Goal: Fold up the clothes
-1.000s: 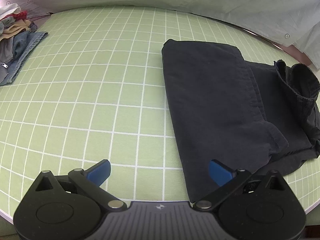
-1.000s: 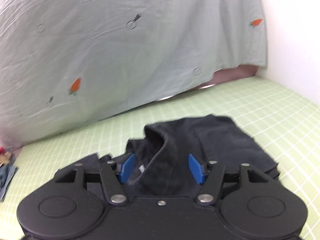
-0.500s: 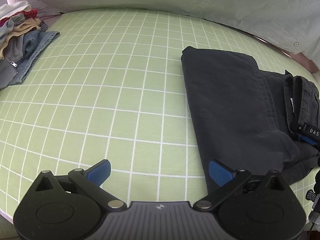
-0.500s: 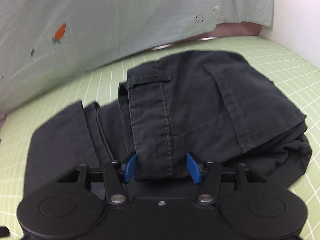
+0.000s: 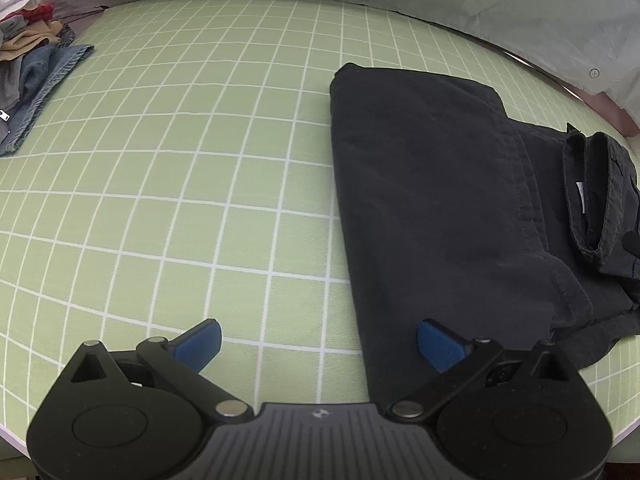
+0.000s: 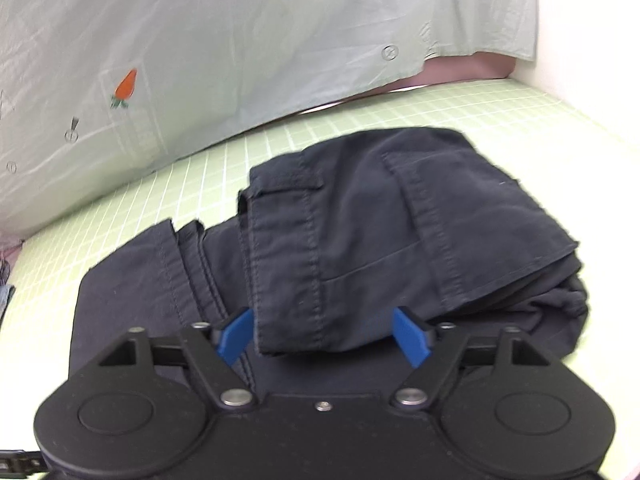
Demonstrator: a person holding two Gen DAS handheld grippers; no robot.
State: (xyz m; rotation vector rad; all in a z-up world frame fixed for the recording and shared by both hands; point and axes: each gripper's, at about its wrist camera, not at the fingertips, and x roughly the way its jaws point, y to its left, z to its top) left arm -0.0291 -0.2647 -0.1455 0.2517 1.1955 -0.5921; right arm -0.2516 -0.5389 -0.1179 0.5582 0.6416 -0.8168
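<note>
Black trousers point(image 6: 360, 240) between right tool's point(image 6: 325, 336) just-opened jaws.

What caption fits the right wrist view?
Right hand-held gripper, just opened, releases folded black trousers on green grid mat.

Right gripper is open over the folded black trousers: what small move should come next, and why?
Probably draw the right gripper back from the black trousers. Its jaws have just been opening, the pads stand clear of the folded waistband end between them, and the fold lies flat.
</note>
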